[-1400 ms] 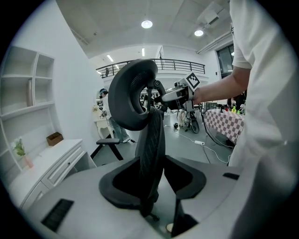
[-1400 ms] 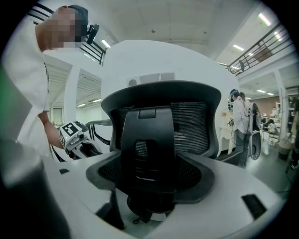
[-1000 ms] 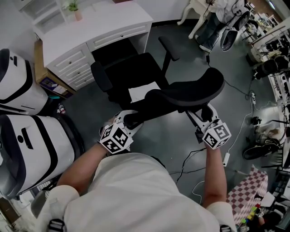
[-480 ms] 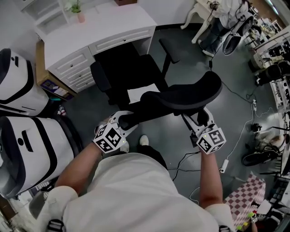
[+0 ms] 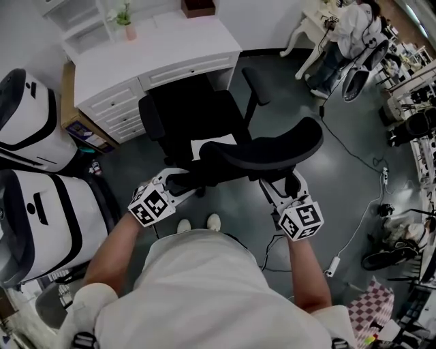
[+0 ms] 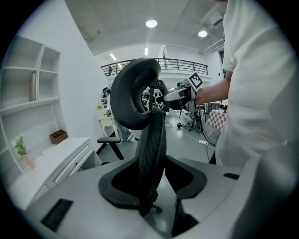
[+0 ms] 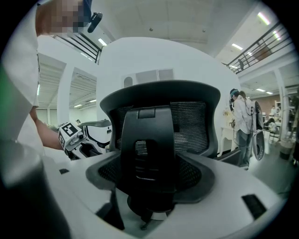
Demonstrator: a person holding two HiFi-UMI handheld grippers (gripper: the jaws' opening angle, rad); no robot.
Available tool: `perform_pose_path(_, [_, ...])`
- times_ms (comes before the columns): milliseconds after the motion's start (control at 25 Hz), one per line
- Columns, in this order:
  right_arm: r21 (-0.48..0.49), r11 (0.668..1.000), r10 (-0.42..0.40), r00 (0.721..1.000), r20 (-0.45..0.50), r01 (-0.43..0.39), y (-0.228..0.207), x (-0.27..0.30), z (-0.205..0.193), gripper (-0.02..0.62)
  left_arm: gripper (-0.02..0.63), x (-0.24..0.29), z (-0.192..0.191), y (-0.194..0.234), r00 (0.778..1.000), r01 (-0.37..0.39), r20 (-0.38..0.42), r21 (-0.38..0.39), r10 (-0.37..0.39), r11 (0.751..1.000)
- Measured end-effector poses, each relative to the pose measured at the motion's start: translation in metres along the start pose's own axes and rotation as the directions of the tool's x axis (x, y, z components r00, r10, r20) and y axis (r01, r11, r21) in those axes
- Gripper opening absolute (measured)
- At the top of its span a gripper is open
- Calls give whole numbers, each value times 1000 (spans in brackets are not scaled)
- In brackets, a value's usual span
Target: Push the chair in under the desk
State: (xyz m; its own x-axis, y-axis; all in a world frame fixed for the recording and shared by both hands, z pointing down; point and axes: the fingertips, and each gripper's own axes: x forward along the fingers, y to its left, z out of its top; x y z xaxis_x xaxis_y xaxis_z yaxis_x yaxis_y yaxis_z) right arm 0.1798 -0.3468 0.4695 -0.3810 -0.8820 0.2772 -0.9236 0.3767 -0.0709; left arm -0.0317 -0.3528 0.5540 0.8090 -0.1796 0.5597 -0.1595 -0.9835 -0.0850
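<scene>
A black office chair faces the white desk, its seat front at the knee opening. A white sheet lies on the seat. My left gripper is closed on the left edge of the curved backrest. In the left gripper view that mesh edge runs between the left gripper's pads, whose jaws have just been opening slightly. My right gripper is behind the chair. The black back support fills the gap of the right gripper.
Two white-and-black machines stand close on the left. Desk drawers flank the opening. A plant and a brown box sit on the desk. Cables trail on the floor at right. Another person stands far right.
The chair and both grippers have moved towards the desk, and the seat front now reaches the knee opening. Both grippers stay at the same places on the backrest.
</scene>
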Motion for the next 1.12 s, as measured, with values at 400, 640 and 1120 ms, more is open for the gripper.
perform_pose_path(400, [-6,1000,9,1000,-11,-9,-7,23,7,328,169,4,-1,23,1000,-11,5,-23,11,1000])
perform_pose_path(640, [-8,1000,13,1000,-11,-13,-5,41,11,328,171,1,-8,40,1000,-17,-6,-47,16,999])
perform_pose_path(1120, [-5,1000,8,1000,-15,-9,-10,70,20,328,176,0,-10,73,1000,-21,-9,-60,20,998])
